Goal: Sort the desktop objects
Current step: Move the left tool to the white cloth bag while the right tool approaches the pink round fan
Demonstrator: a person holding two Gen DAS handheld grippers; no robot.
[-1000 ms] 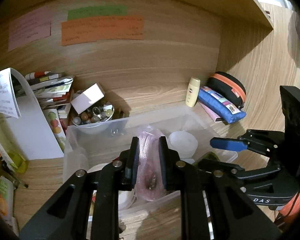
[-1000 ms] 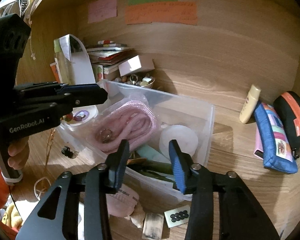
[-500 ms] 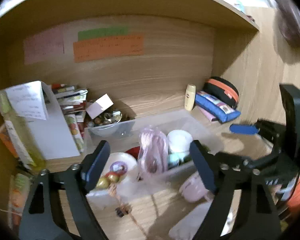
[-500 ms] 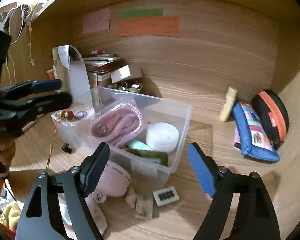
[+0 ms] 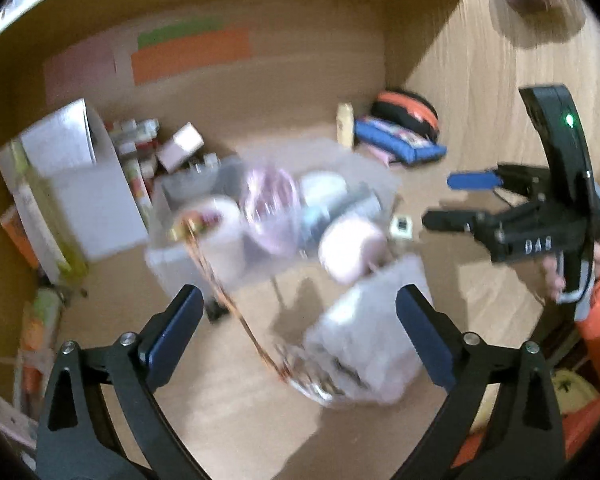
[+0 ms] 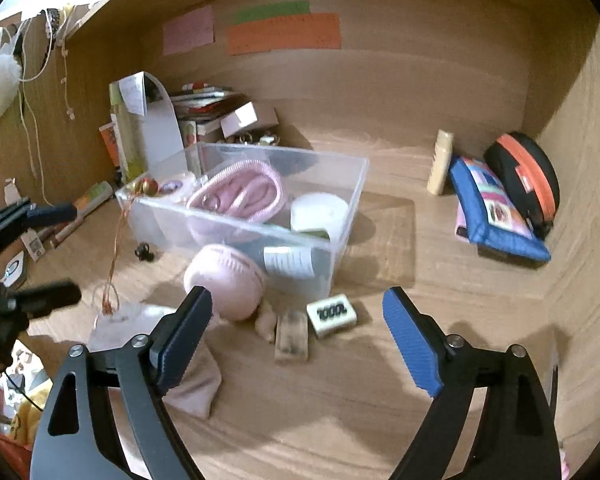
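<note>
Your left gripper [image 5: 296, 320] and right gripper [image 6: 296, 332] both gape wide, holding nothing. The clear bin [image 6: 340, 236] sits at your right gripper's eleven o'clock, with a pink pouch [image 6: 224, 280] touching its near wall.

bare desk [image 6: 440, 264] right of bin [image 6: 340, 216] | clutter [image 6: 292, 332] crowds its front

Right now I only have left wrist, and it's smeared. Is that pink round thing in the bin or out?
Observer: Out. The pink round case sits on the desk, against the front wall of the clear bin.
Operator: White bit to its right?
Observer: A white tile with black dots, lying flat next to a wooden block.
Operator: Pink blob inside the bin?
Observer: A pink zipped pouch, propped on the other contents and poking above the rim.
</note>
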